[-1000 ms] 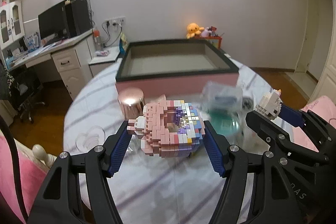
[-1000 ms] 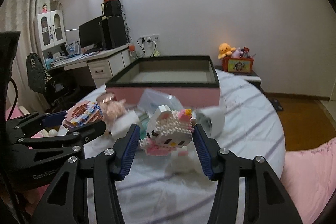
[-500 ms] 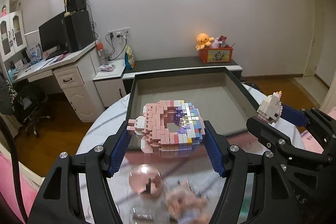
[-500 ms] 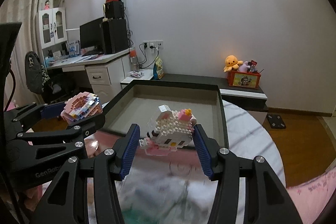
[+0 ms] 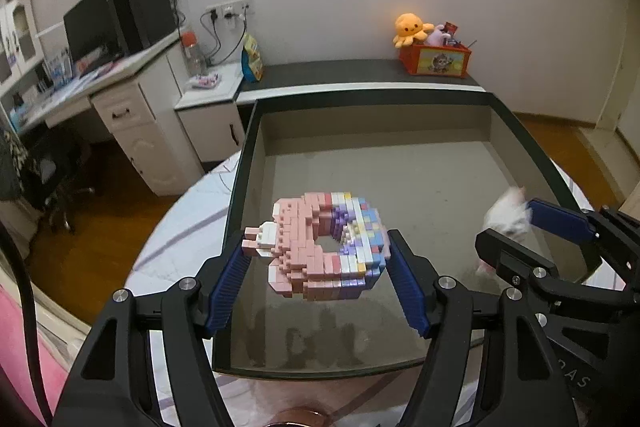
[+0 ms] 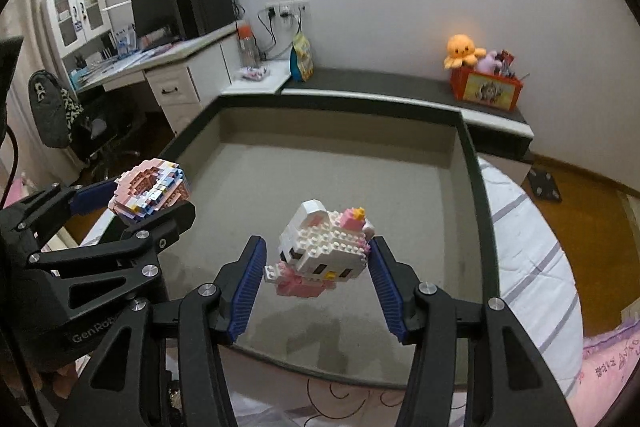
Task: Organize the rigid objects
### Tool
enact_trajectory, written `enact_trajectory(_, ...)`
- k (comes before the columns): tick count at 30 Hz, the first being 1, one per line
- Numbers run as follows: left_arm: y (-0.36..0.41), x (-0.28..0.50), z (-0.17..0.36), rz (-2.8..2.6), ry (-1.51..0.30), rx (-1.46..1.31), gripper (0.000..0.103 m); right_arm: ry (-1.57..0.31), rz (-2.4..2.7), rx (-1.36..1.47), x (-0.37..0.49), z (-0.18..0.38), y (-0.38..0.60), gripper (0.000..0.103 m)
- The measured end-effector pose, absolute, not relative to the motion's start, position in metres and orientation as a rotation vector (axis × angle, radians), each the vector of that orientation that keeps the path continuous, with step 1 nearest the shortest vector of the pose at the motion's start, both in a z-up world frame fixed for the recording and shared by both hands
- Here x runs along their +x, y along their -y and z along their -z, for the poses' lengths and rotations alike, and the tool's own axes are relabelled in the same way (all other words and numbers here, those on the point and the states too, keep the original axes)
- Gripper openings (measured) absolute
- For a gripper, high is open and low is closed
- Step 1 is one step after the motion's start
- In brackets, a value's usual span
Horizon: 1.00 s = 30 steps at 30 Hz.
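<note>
My left gripper (image 5: 320, 263) is shut on a pink and pastel brick donut (image 5: 326, 247), held above the near part of an open box (image 5: 400, 183) with a dark rim and grey floor. My right gripper (image 6: 318, 271) holds a white and pink brick cat figure (image 6: 324, 251) between its blue pads, above the same box (image 6: 340, 179). The cat figure looks tilted, and the pads seem slightly parted from it. The donut also shows in the right wrist view (image 6: 150, 189), the cat figure blurred in the left wrist view (image 5: 506, 215).
The box sits on a round table with a striped white cloth (image 6: 528, 251). A pink round lid (image 5: 300, 421) lies at the near edge. A desk with a monitor (image 5: 92, 27) stands at left, a low shelf with a toy bin (image 5: 434, 57) behind.
Both grippers rose and moved forward from the table clutter to over the open box, carrying the donut and the cat figure. The cat figure looks looser between the right pads.
</note>
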State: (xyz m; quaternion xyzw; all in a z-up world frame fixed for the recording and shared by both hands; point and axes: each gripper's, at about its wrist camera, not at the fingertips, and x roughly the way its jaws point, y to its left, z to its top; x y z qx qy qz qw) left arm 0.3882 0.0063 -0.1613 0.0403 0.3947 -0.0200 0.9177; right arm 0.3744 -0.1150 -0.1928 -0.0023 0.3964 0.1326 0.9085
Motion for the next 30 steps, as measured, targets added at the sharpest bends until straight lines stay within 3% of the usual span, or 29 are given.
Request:
enact_trajectory(2,-0.008,0.388,0.159,0.022,-0.799,0.088,0.072,-0.811,-0.249,-0.018,0.373,0.192,0.115,0.062)
enact_trajectory(4,-0.01,0.382,0.155,0.003,-0.779,0.093,0.081,-0.789,-0.226,-0.033,0.368,0.188,0.116,0.08)
enact_trajectory(5,-0.011,0.377,0.151,0.005,-0.764,0.089,0.082,-0.779,-0.219,-0.033,0.367,0.186,0.118,0.084)
enact_trajectory(19,-0.019,0.238,0.068,-0.075,-0.453,0.078,0.096,-0.492,-0.137,-0.091,0.25,0.1,0.119,0.086)
enact_trajectory(30,-0.019,0.116,0.032,-0.092,-0.275,0.032,0.1,-0.316,-0.062,-0.089,0.131,0.053,0.125,0.092)
